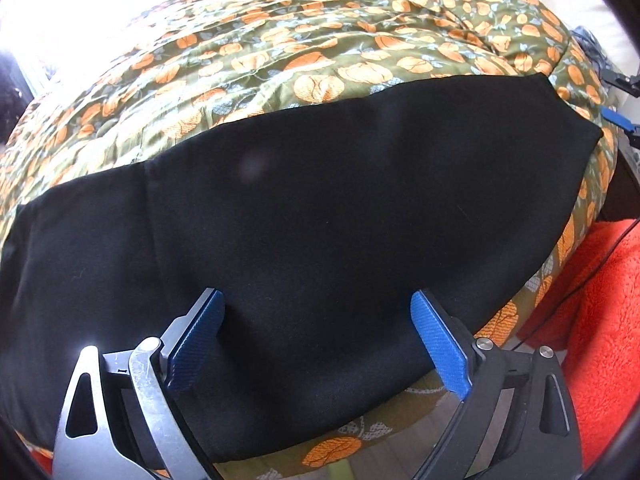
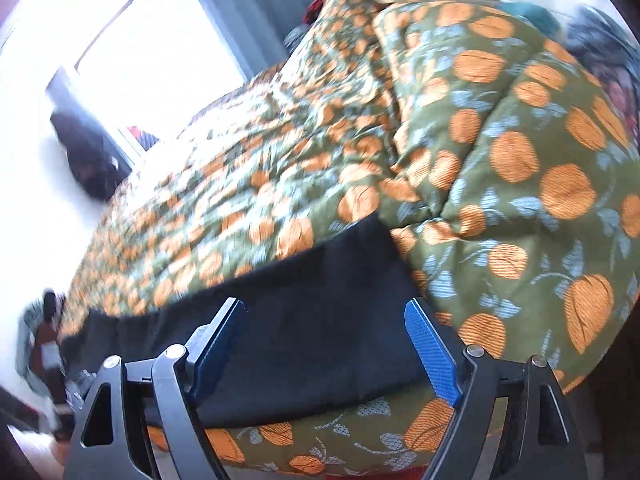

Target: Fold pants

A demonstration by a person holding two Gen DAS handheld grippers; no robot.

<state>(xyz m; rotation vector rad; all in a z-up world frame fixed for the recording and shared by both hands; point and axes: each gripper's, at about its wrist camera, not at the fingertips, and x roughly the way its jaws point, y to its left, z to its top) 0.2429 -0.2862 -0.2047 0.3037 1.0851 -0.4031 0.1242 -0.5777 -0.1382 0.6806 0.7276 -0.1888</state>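
Note:
Black pants [image 1: 320,200] lie flat in a long band across a bed quilt [image 1: 280,40], olive with orange fruit print. My left gripper [image 1: 316,304] is open and points down on the near part of the pants, with cloth spanning the gap between its blue pads and no pinch on it. The other gripper's fingers [image 1: 616,117] show at the right edge, just past the pants' far end. In the blurred right wrist view, my right gripper [image 2: 326,306] stands open above one end of the pants [image 2: 320,280] with nothing held.
A red-orange fleece blanket [image 1: 600,300] lies off the bed at the right, crossed by a thin black cable [image 1: 600,264]. The quilt bunches into a high fold [image 2: 520,160] beside the pants' end. A bright window [image 2: 140,40] and a dark object [image 2: 88,160] lie beyond the bed.

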